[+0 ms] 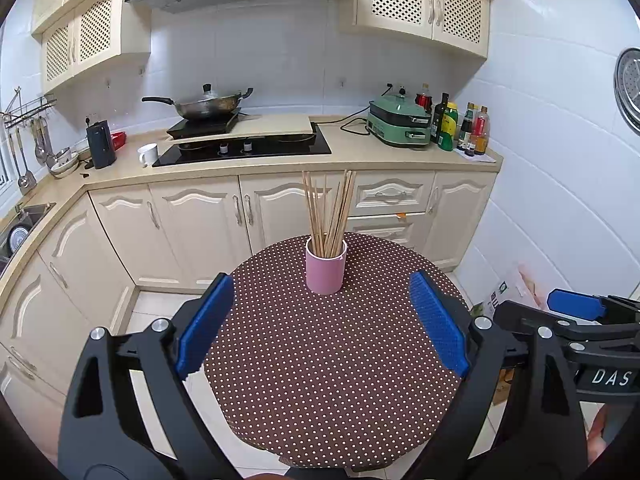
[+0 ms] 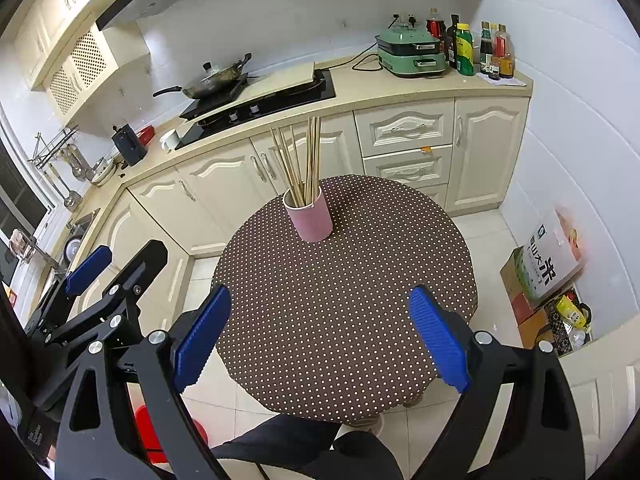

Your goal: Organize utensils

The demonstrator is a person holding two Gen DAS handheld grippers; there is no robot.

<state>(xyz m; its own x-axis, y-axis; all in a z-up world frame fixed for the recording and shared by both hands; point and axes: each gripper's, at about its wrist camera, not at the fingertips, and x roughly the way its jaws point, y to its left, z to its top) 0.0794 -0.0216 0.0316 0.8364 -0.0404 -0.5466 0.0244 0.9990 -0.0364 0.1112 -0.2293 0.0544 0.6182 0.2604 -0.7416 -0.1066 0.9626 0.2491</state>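
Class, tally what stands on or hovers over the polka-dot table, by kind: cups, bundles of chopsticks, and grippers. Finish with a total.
Pink cup: 1
Bundle of chopsticks standing in the cup: 1
Grippers, left gripper and right gripper, both open: 2
Total: 4, over the table.

Round table point(image 1: 340, 380): placed near, in front of the counter point(image 1: 360, 156). Cup point(image 1: 325, 266): stood upright on the table's far part; chopsticks point(image 1: 330, 212) held in it, fanned upward. Left gripper point(image 1: 322, 322) and right gripper point(image 2: 320, 334): held over the table's near edge, jaws spread wide, nothing between them. Hob point(image 1: 244, 146): set into the counter beyond; wok point(image 1: 208, 104) on its left. Bottles point(image 1: 460, 126): grouped at far right of the counter, just right of the cooker point(image 1: 400, 122).
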